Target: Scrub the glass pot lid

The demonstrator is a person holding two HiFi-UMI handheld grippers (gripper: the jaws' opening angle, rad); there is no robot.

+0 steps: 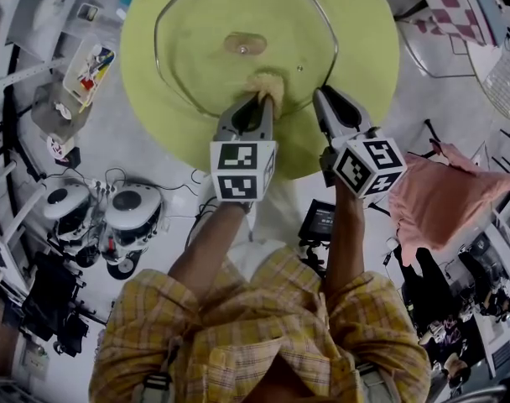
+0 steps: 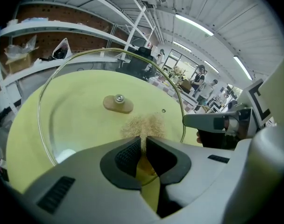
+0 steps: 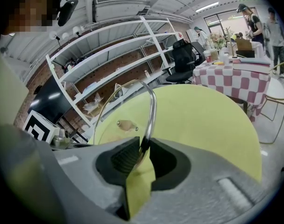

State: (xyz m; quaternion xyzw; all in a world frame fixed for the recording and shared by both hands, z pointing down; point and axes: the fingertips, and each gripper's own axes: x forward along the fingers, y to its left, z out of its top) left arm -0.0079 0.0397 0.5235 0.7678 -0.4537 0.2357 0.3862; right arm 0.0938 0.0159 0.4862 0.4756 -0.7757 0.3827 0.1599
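Note:
A round glass pot lid (image 1: 238, 23) with a metal rim and a wooden knob (image 1: 245, 44) is held up over a round yellow-green table (image 1: 356, 49). My right gripper (image 1: 325, 92) is shut on the lid's rim (image 3: 150, 111) at its near right edge. My left gripper (image 1: 265, 101) is shut on a tan fibrous scrubber (image 1: 268, 82), which presses on the glass just below the knob. In the left gripper view the scrubber (image 2: 143, 126) fans out against the lid (image 2: 76, 120) ahead of the jaws. The right gripper view shows the lid (image 3: 118, 120) edge-on.
Pink cloth (image 1: 439, 196) lies to the right. A checked tablecloth (image 1: 452, 2) is at the far right. Small wheeled robots (image 1: 112, 212) and cables sit on the floor to the left. Shelving (image 3: 109, 69) and people (image 3: 259, 22) stand behind the table.

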